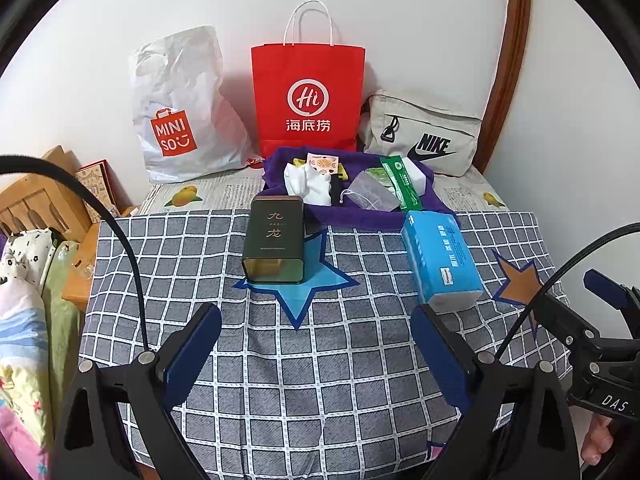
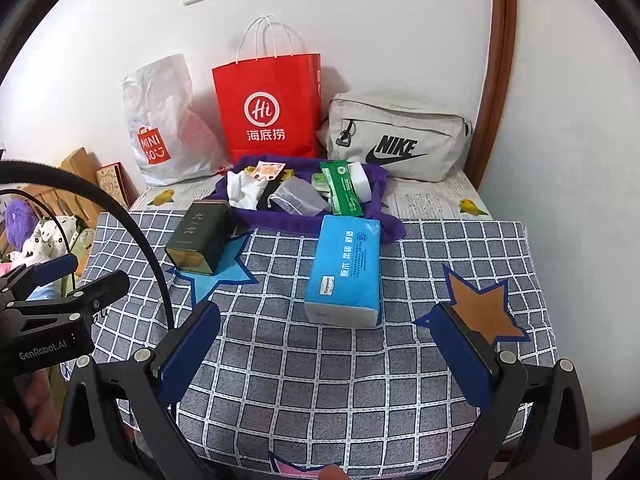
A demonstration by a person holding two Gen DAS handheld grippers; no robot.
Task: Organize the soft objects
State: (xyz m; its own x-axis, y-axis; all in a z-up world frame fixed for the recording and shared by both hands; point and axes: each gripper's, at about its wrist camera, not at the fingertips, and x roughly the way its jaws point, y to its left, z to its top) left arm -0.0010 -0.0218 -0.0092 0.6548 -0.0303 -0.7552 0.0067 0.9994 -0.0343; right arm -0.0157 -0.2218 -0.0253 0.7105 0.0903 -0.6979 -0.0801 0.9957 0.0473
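Observation:
A blue tissue pack (image 1: 442, 260) (image 2: 346, 270) lies on the checked cloth (image 1: 320, 360) (image 2: 320, 380). A dark green tea tin (image 1: 274, 240) (image 2: 200, 238) lies on a blue star to its left. Behind them a purple cloth (image 1: 352, 216) (image 2: 304, 224) holds a white cloth (image 1: 308, 184) (image 2: 244, 190), a mesh pouch (image 1: 370, 196) (image 2: 298, 198), a green packet (image 1: 402, 184) (image 2: 344, 192) and a white sponge (image 2: 360, 178). My left gripper (image 1: 316, 324) is open and empty, in front of the tin. My right gripper (image 2: 324, 322) is open and empty, just in front of the tissue pack.
Against the wall stand a white Miniso bag (image 1: 180, 116) (image 2: 160, 128), a red paper bag (image 1: 308, 96) (image 2: 268, 108) and a grey Nike bag (image 1: 424, 136) (image 2: 396, 140). A wooden rack (image 1: 36, 200) and bedding lie left of the table. A brown frame (image 1: 508, 60) rises at right.

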